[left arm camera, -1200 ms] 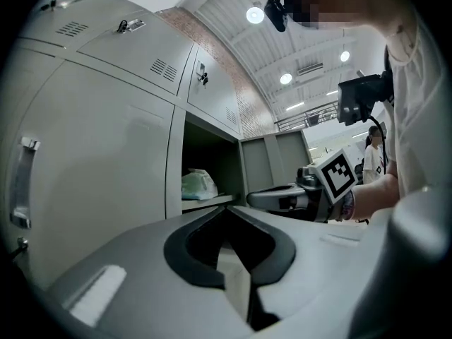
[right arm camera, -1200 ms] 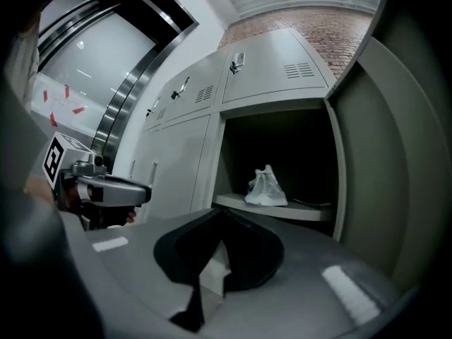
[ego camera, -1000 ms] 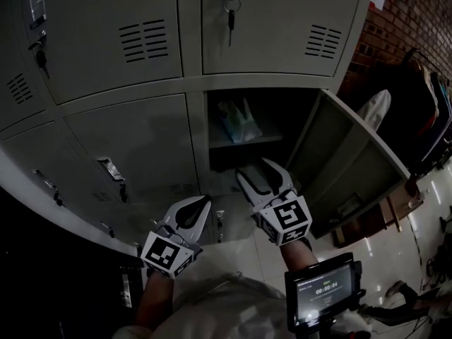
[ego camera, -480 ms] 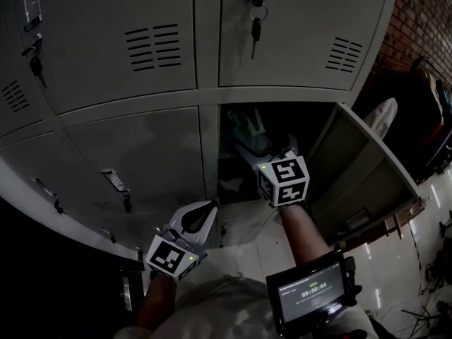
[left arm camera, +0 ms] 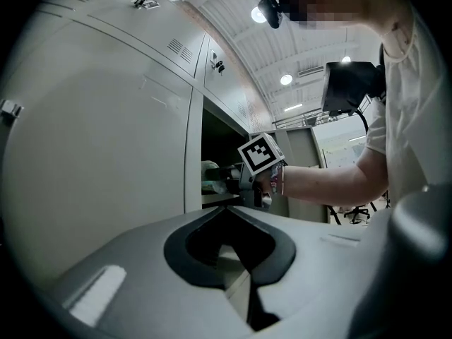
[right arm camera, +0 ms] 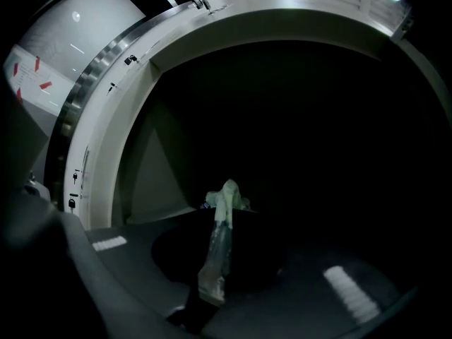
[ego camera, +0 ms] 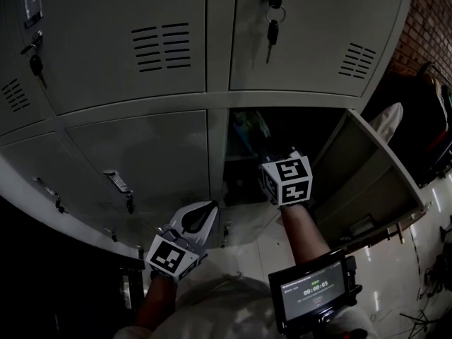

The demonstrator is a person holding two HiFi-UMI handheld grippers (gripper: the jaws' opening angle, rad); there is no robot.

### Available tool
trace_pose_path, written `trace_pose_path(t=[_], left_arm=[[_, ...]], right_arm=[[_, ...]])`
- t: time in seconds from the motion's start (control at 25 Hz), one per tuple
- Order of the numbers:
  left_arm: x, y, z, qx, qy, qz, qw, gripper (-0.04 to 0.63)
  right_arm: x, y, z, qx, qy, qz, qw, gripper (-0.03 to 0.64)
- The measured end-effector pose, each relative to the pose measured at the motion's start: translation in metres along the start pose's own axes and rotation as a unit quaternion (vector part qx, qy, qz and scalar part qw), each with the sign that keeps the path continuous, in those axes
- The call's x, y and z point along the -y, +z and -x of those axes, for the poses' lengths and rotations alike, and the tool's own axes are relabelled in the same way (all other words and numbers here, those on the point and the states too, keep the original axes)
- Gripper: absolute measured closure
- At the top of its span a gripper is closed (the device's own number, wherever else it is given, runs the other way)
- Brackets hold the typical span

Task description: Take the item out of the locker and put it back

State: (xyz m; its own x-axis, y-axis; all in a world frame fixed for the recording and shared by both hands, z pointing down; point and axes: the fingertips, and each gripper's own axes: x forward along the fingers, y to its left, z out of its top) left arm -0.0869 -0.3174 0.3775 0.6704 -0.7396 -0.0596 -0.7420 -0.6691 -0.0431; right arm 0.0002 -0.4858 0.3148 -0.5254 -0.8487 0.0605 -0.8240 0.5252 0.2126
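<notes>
My left tongs [ego camera: 205, 210] hang low in front of the closed doors, pressed together with nothing between them. To the right, my right tongs [right arm camera: 212, 288] reach level into the open locker [ego camera: 218, 154]. They have just closed and now pinch a twisted strip of the bag [right arm camera: 224, 207], which sits on the shelf inside.

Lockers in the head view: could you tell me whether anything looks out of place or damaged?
Nothing looks damaged or spilled. Only one locker door hangs open, lower right, with a plastic bag in its compartment; a key dangles from the shut door above.
</notes>
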Motion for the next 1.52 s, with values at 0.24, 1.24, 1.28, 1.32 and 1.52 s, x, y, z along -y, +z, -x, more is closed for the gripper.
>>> trace_pose_path(t=[0.24, 1.24, 1.28, 1.32, 1.52], left_arm=[[0.001, 0.004, 0.009, -0.004, -0.002, -0.001, 1.0, 0.621], [0.146, 0.003, 0.121, -0.007, 0.035, 0.019, 0.9992, 0.621], [0.157, 0.001, 0.125, -0.008, 0.038, 0.021, 0.999, 0.621], [0.168, 0.0, 0.13, -0.008, 0.04, 0.022, 0.9989, 0.621], [0.206, 0.005, 0.151, -0.008, 0.051, 0.019, 0.9985, 0.621]], right_arm=[[-0.004, 0.005, 0.018, 0.01, -0.004, 0.015, 1.0, 0.614], [-0.127, -0.048, 0.324, 0.055, 0.023, -0.037, 0.998, 0.614], [-0.13, -0.051, 0.335, 0.054, 0.025, -0.04, 0.997, 0.614], [-0.132, -0.053, 0.346, 0.053, 0.027, -0.041, 0.997, 0.614], [-0.14, -0.063, 0.385, 0.046, 0.039, -0.052, 0.997, 0.614]])
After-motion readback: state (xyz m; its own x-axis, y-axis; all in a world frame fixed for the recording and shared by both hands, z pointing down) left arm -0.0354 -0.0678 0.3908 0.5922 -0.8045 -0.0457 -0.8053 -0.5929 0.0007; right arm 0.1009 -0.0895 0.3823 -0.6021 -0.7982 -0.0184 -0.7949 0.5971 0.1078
